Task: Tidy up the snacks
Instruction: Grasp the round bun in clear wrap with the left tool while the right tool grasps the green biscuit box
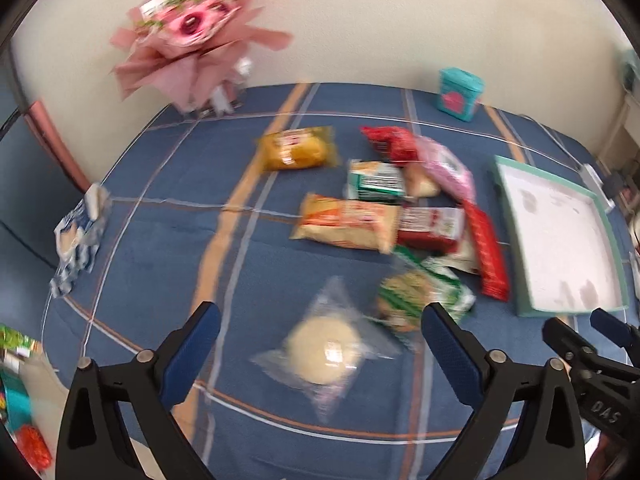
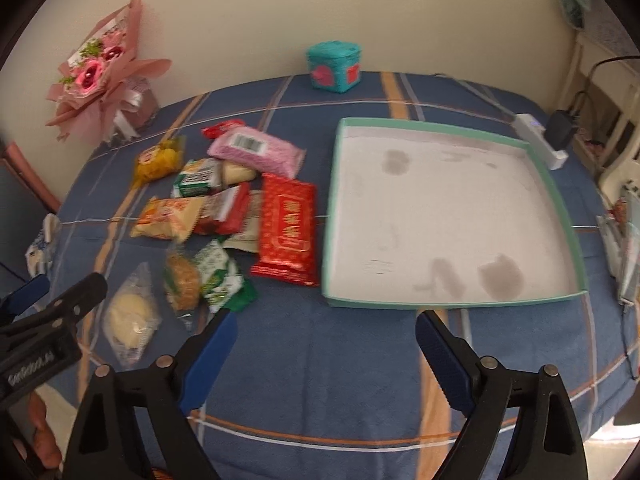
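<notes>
Several snack packets lie in a loose pile on the blue plaid tablecloth. A clear bag with a pale round bun [image 1: 324, 350] [image 2: 128, 318] lies nearest, just ahead of my left gripper [image 1: 320, 324], which is open and empty above it. A green packet [image 1: 420, 296] [image 2: 218, 276], a red packet [image 2: 286, 230], an orange packet [image 1: 348, 226] and a yellow packet [image 1: 296, 148] lie beyond. A shallow teal-rimmed white tray [image 2: 440, 304] [image 1: 524, 264] sits right of the pile, holding no snacks. My right gripper [image 2: 322, 336] is open and empty, hovering before the tray's near edge.
A pink flower bouquet [image 1: 192, 36] [image 2: 104, 76] leans on the back wall. A teal box [image 1: 460, 94] [image 2: 334, 66] stands at the back. A blue-white packet [image 1: 78, 236] lies at the left edge. A white power strip with a charger [image 2: 540, 140] lies behind the tray.
</notes>
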`<state>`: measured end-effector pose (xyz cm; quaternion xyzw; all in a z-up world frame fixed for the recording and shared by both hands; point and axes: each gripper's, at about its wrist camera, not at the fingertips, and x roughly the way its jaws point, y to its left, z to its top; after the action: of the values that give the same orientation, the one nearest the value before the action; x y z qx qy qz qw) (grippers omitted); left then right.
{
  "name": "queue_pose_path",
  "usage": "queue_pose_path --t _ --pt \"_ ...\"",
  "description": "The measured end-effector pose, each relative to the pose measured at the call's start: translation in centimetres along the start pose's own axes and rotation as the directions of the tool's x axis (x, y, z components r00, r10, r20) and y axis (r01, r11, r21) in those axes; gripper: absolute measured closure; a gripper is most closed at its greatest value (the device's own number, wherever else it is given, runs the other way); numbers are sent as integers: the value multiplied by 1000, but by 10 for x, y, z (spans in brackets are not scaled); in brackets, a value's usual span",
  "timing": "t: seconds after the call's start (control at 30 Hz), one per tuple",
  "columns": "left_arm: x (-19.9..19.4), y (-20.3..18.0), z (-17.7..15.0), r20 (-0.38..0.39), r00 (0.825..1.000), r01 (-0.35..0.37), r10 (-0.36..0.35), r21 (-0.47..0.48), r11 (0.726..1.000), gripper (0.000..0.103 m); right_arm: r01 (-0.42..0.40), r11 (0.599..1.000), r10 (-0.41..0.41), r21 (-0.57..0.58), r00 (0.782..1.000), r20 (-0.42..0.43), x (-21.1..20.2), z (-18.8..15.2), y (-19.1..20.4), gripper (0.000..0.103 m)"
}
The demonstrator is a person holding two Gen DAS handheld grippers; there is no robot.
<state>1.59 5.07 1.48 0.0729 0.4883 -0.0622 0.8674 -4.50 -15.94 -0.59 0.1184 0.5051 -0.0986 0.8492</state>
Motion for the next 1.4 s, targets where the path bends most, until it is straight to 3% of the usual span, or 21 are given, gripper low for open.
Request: queue_pose_path --t 0.13,0.3,0.53,0.97,1.23,1.4 --pt "17 22 -6 -41 999 -17 17 -11 1000 13 -63 997 62 -48 997 -35 12 9 25 23" --pt "44 18 -26 -119 993 32 -27 45 998 16 -112 988 99 -107 989 -113 40 22 54 37" --pt "74 12 -39 -203 976 94 -82 53 994 28 -105 975 60 -198 974 -219 83 26 83 48" --pt "80 16 -32 -181 981 79 -71 36 996 30 -102 955 30 -279 968 -251 130 34 113 57" --pt "62 11 -32 -157 985 72 -65 41 997 50 -160 956 93 -247 960 -264 122 34 115 61" --pt "52 17 -34 -155 985 77 -75 6 997 56 -177 959 119 -219 959 -256 97 30 110 61"
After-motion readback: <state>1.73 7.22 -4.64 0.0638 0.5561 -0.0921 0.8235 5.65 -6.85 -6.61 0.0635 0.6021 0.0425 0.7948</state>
